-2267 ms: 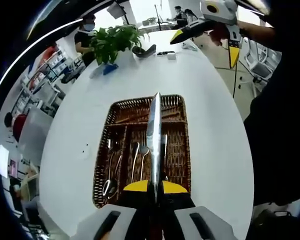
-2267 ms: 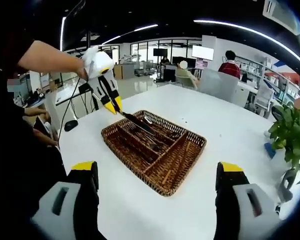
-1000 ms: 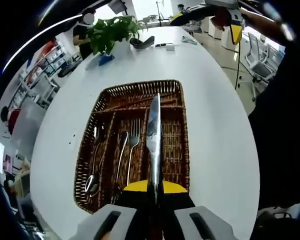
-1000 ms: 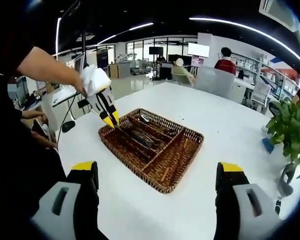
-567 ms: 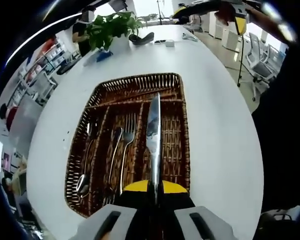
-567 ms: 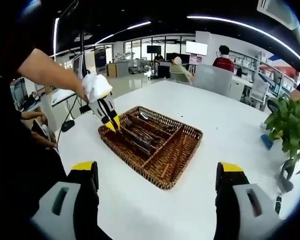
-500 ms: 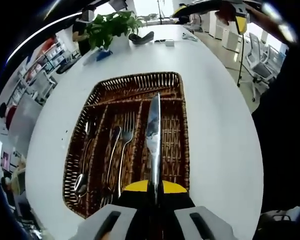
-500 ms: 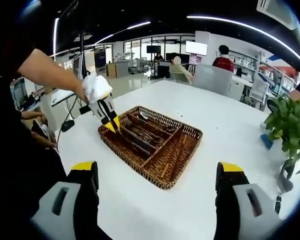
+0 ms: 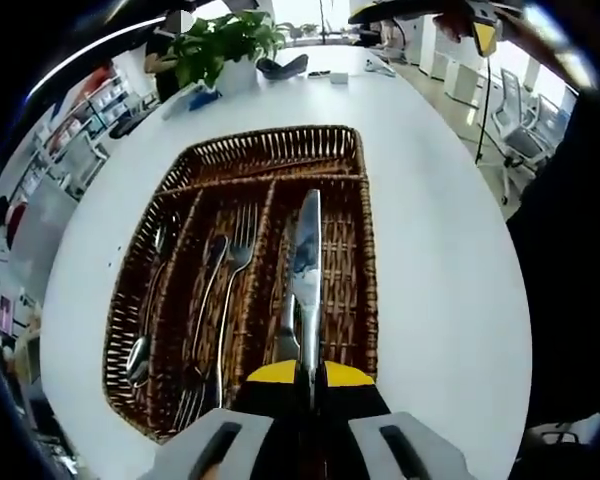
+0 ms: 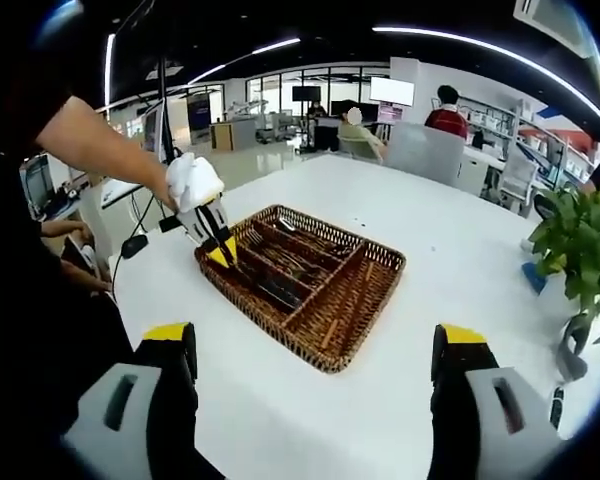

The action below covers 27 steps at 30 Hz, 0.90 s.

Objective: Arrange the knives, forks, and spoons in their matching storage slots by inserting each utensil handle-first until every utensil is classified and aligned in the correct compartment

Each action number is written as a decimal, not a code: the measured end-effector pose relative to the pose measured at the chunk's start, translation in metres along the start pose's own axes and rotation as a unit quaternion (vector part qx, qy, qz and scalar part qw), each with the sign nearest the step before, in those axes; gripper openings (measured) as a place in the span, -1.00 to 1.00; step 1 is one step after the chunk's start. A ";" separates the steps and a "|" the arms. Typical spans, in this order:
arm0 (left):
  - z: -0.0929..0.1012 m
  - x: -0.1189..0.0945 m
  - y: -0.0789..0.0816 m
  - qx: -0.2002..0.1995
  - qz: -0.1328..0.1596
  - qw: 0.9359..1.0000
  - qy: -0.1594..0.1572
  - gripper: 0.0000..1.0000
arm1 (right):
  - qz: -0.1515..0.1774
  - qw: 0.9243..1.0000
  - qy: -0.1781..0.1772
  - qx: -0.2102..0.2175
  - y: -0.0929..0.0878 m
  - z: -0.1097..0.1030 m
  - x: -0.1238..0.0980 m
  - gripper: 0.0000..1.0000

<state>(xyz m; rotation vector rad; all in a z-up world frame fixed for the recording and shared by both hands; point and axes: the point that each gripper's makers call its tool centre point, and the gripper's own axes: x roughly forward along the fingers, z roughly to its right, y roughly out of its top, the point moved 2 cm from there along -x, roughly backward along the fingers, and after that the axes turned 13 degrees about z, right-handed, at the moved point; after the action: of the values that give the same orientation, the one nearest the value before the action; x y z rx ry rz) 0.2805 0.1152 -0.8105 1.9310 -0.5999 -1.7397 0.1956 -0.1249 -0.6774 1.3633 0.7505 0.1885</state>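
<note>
**No readable text anywhere**

Looked over both views and honestly there's nothing you can actually read. No labels, brand marks or numbers on anything near the camera. In the right gripper view there are a couple of wall screens (image 10: 389,90) way back in the office, lit up, but whatever's on them is far too small and blurred to make out. Same story for the shelving at the far right with some red and blue panels, could be signage, can't tell. In the left gripper view the small items at the far edge of the table are just blobs, no lettering legible.
</note>
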 end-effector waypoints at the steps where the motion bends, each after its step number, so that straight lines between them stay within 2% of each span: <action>1: 0.001 0.001 -0.001 -0.001 0.000 1.000 0.000 -0.92 | 0.000 1.000 0.000 0.000 0.000 0.000 0.001 0.99; 14: 0.005 0.009 -0.012 0.009 -0.005 1.000 -0.002 -0.91 | -0.005 1.000 0.006 -0.003 -0.003 -0.003 0.005 0.99; 21: 0.003 0.014 -0.014 0.017 -0.002 1.000 0.008 -0.91 | -0.007 1.000 0.012 -0.002 -0.005 -0.009 0.007 0.99; 27: 0.002 0.020 -0.019 0.025 -0.014 1.000 0.008 -0.90 | -0.009 1.000 0.010 -0.003 -0.007 -0.008 0.004 0.99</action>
<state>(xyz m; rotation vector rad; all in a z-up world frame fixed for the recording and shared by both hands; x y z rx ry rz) 0.2808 0.1177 -0.8382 1.9949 -0.6179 -1.7396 0.1924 -0.1179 -0.6854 1.3497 0.7791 0.1901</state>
